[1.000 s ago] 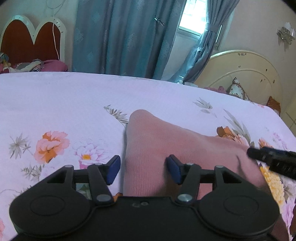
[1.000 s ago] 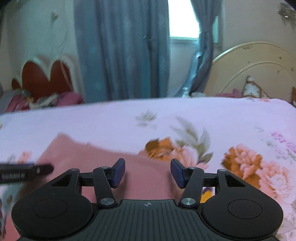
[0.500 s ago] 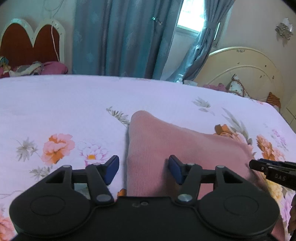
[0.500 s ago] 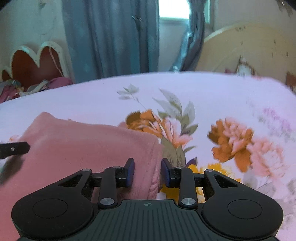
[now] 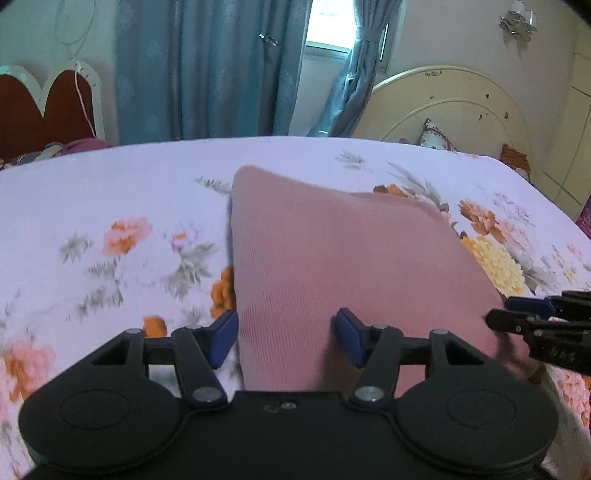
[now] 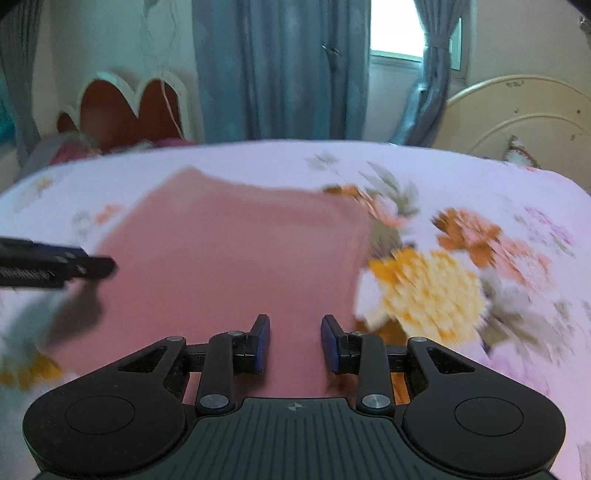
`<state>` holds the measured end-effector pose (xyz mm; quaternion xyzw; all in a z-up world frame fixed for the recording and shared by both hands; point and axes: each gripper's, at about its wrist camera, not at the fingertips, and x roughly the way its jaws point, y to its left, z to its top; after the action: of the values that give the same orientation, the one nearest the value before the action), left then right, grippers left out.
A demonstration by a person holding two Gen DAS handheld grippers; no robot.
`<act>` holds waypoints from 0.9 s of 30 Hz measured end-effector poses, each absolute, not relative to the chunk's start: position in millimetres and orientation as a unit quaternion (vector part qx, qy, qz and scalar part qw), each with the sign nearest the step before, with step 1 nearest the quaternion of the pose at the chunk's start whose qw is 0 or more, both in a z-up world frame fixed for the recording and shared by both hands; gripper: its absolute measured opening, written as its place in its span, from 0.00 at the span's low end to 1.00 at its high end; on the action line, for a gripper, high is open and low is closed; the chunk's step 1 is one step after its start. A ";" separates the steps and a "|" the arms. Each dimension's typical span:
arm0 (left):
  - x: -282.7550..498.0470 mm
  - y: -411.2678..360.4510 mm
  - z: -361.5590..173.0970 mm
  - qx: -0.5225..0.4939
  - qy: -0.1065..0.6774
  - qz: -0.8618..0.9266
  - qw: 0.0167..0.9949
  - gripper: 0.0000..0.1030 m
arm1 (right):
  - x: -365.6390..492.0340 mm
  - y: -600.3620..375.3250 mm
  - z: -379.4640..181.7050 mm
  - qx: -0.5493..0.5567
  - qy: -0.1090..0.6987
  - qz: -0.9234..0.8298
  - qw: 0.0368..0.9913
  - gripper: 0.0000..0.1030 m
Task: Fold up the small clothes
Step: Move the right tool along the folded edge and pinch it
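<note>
A pink ribbed garment (image 5: 332, 258) lies flat on the floral bedsheet (image 5: 110, 206). It also shows in the right wrist view (image 6: 236, 251). My left gripper (image 5: 286, 341) is open, its fingers straddling the garment's near left edge. My right gripper (image 6: 294, 343) is open, with a narrower gap, over the garment's near right part. Nothing is held between either pair of pads. The right gripper's fingers (image 5: 532, 325) show at the right edge of the left wrist view. The left gripper's fingers (image 6: 55, 266) show at the left edge of the right wrist view.
The bed fills both views. A cream headboard (image 5: 454, 107) stands at the right. Blue curtains (image 5: 207, 70) and a window (image 5: 328, 26) are behind. A red heart-shaped headboard (image 5: 40, 107) with piled clothes is far left.
Both grippers have risen and pulled back, so more of the garment shows. My right gripper narrowed at the garment's right edge, then opened a little and shifted left over the fabric.
</note>
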<state>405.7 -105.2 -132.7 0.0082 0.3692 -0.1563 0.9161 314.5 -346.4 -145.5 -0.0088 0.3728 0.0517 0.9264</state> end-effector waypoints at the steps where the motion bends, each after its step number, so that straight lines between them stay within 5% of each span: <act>1: 405.1 -104.8 -133.2 0.004 0.374 -0.156 0.914 0.56 | 313.6 -351.9 -150.6 -0.005 0.378 0.048 0.925 0.31; 12: 377.5 -97.3 -148.1 -0.006 0.417 -0.154 0.896 0.56 | 301.3 -389.0 -153.4 0.119 0.384 0.008 0.916 0.31; 22: 370.9 -104.9 -148.9 -0.006 0.418 -0.152 0.896 0.56 | 281.7 -343.9 -139.0 0.006 0.379 0.024 0.925 0.31; 27: 370.1 -104.9 -148.7 -0.004 0.422 -0.152 0.894 0.57 | 282.8 -368.6 -152.5 0.072 0.394 0.008 0.916 0.31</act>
<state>370.1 -104.9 -148.7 -0.0040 0.4215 -0.1520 0.8940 282.8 -368.6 -152.5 0.0721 0.3936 0.0085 0.9164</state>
